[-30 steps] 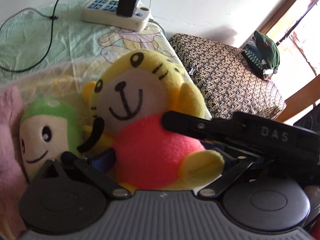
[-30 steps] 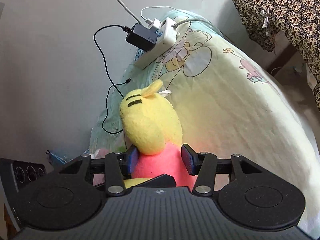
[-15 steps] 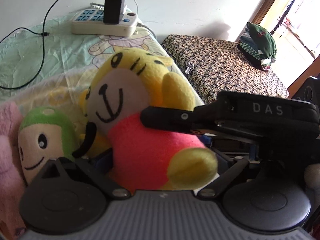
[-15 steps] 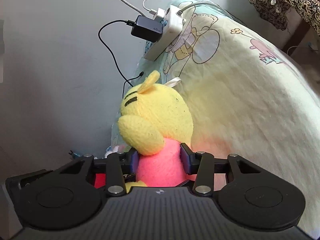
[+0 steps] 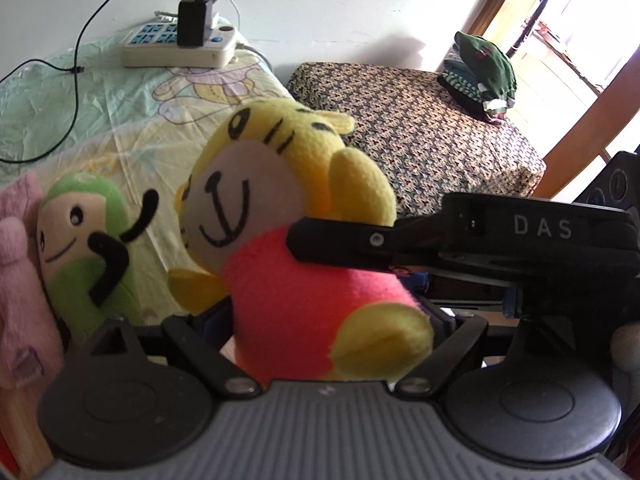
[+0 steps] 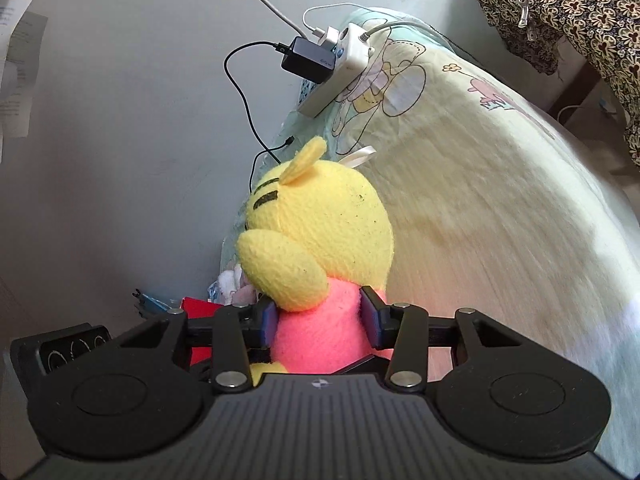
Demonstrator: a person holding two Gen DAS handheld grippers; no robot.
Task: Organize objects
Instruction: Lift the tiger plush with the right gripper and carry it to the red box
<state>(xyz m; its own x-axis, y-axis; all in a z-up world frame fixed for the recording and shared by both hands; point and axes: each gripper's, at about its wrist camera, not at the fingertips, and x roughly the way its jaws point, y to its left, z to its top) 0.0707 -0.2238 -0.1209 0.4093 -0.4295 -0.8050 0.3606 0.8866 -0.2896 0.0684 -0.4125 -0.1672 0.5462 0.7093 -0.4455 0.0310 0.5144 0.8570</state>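
both the right gripper [image 6: 320, 320] and left gripper [image 5: 332, 320] clamp the yellow plush tiger's pink torso [image 5: 304, 292]; lift evenly, clearing the green plush doll [image 5: 80, 240] at nine o'clock.

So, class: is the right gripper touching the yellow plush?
Touching. The right wrist view shows the right gripper with its jaws pressed into both sides of the yellow plush at its pink body.

Three soft plush toys: one yellow tiger in pink [image 5: 304, 248], one green-capped doll [image 5: 80, 232], one pale pink one [image 5: 20, 280]. One white power strip [image 5: 180, 50], one black charger [image 5: 194, 20], one pile of folded green clothes [image 5: 484, 72]
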